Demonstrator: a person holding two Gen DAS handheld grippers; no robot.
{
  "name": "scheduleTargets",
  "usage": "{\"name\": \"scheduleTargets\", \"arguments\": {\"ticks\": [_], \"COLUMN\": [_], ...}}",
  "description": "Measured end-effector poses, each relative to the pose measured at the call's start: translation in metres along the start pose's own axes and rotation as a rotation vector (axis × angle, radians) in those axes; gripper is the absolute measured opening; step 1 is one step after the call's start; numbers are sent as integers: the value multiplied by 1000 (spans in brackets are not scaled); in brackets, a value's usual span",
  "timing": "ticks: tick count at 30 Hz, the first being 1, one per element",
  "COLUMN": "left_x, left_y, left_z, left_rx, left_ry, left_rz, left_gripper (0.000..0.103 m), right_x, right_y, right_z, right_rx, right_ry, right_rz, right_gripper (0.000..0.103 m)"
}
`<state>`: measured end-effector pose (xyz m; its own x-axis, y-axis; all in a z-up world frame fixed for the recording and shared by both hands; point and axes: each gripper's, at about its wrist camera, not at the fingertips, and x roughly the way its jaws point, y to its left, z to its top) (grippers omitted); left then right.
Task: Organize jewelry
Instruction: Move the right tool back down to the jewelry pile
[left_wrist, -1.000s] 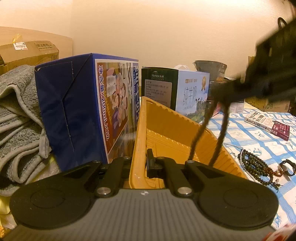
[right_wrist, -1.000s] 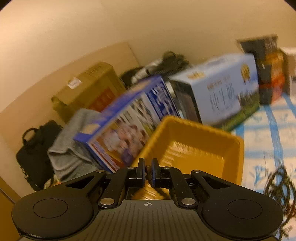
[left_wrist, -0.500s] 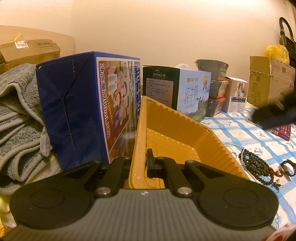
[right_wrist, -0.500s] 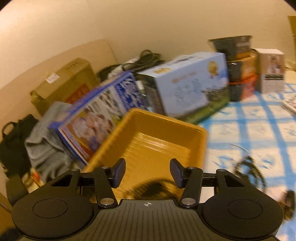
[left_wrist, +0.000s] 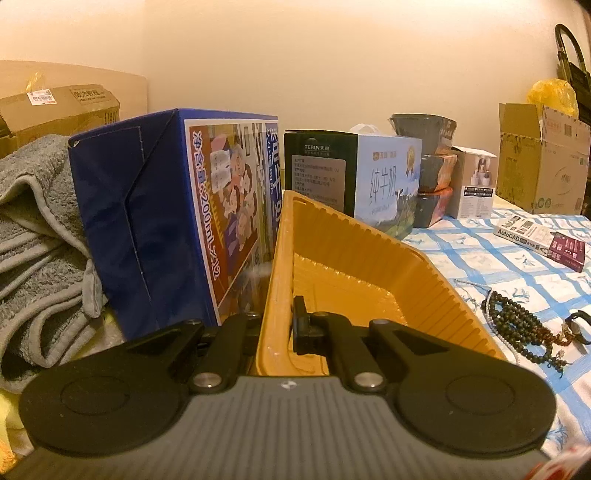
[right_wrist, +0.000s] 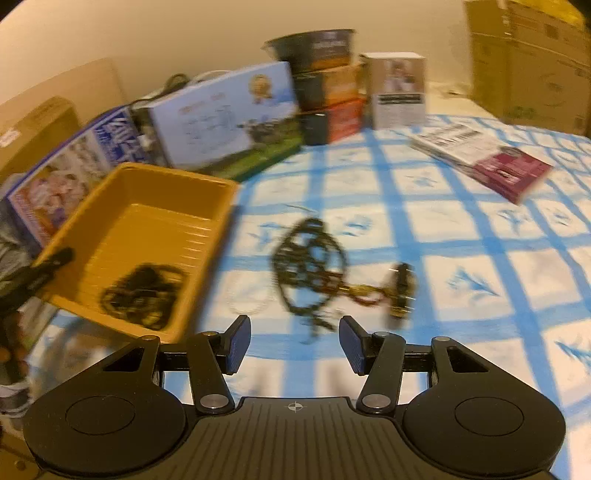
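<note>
1. R gripper (right_wrist: 293, 345): a sec ago I had it shut over the yellow tray (right_wrist: 122, 192) w/ a dark bead strand hanging from it. Its jaws opened w/in that sec and stand about half apart now, nothing between the blue pads (right_wrist: 236, 343).
2. That strand (right_wrist: 142, 297) now lies coiled on the tray floor, near the front corner. So one piece is delivered, I'd say.
3. I've swung the R gripper off the tray and down twd the blue-check cloth (right_wrist: 461, 236); the view is motion-blurred.
4. L gripper (left_wrist: 279, 326): no change. Jaws pinched shut on the tray's near wall (left_wrist: 275, 280), one finger inside, one outside, tray tipped up on that side.
5. Left to sort, all on the cloth just right of the tray: a tangle of dark green beads (right_wrist: 308, 266), a small watch-like piece (right_wrist: 400, 290) beside it w/ reddish-gold bits between (too blurred to name), and a pale bead strand (left_wrist: 491, 317) by the tray wall in the L view.
6. My read: task part done, abt one item in, several out. Next pick prob the green tangle, straight ahead of the open jaws. Risk: loops snag and drag the neighbours.
</note>
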<state>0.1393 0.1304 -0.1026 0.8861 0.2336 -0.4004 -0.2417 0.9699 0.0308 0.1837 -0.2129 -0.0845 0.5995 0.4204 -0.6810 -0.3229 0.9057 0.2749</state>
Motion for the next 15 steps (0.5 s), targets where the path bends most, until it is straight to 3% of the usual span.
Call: {"name": "scheduleTargets", "arguments": {"ticks": [8,15], "left_x": [1,2], "left_y": [-3,-4], "left_z": [1,2], "left_rx": [19,30], "left_ry": [3,3], "left_rz": [13,15], "left_gripper": [5,5], "right_x": [-4,-3], "right_y": [-36,-40], "right_z": [-5,-8], "right_rx": [45,45], "right_ry": [-10,-18], "right_rz": [-82,-81], "right_gripper": [53,53]}}
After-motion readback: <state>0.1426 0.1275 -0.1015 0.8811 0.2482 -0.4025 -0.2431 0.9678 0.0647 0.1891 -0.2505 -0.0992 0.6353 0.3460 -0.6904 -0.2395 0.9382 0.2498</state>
